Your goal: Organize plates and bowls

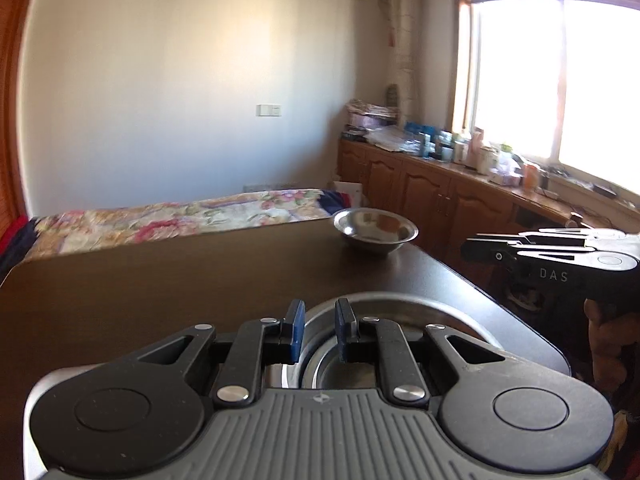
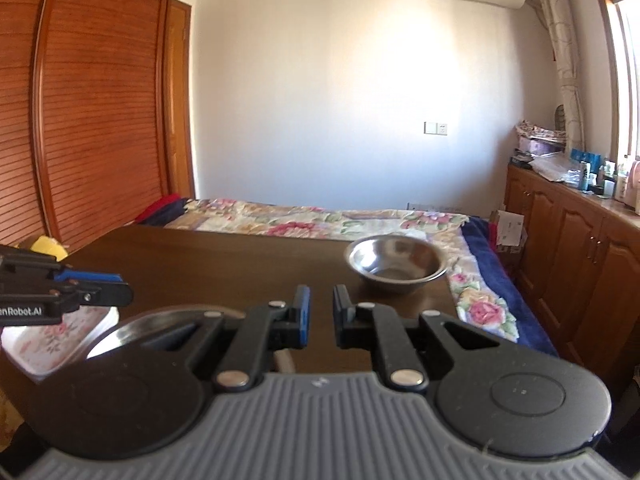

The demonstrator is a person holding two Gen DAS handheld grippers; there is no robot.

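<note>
We record a small round stainless-steel bowl (image 2: 396, 264) with a flared rim and a mirror-bright inside, standing upright and alone near the far right corner of the dark brown wooden worktop (image 2: 224, 264). It lies ahead of the right claw (image 2: 321, 316) and a little to its right, well apart from it. The right claw's fingers stand parted with a clear gap between them and nothing held.

In the left wrist view, a larger nested set of round stainless-steel bowls (image 1: 432, 312) sits on the near part of the worktop, directly under and beyond the left claw (image 1: 319, 330). The left claw's blue-padded fingers (image 1: 297, 328) are parted, with nothing between them; we cannot tell whether they touch the rim below. The small bowl lies farther off, beyond this set and to its right.

In the right wrist view, the same steel set shows as a curved rim at the lower left, just beside a white rectangular tray with a pink floral print (image 2: 52, 340), which lies under the left claw.

Legible writing: "DAS" on the side of the right claw's body as seen from the left wrist, and "enRobot.AI", cut off at the frame edge, on the left claw's body as seen from the right wrist. A hand (image 1: 608, 336) grips the right claw's handle.
</note>
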